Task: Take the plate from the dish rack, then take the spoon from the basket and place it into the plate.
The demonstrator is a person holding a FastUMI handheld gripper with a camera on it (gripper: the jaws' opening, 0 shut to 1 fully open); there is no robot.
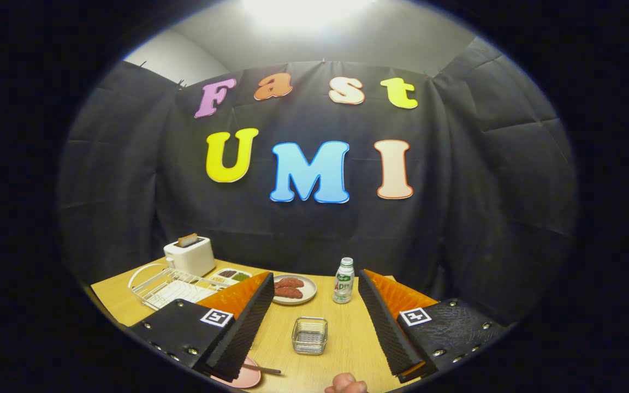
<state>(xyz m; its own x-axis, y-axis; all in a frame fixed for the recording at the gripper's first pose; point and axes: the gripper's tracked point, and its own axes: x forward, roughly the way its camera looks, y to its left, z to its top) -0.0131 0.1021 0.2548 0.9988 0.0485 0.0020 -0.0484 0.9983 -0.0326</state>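
My gripper (314, 327) hangs above the table (347, 349) with its fingers spread wide, holding nothing. The basket (309, 335) sits between them. The pink plate (241, 378) lies under my left finger, the spoon (264, 369) resting in it (handle poking out). The dish rack (164, 286) stands beyond, beside the toaster (189, 255).
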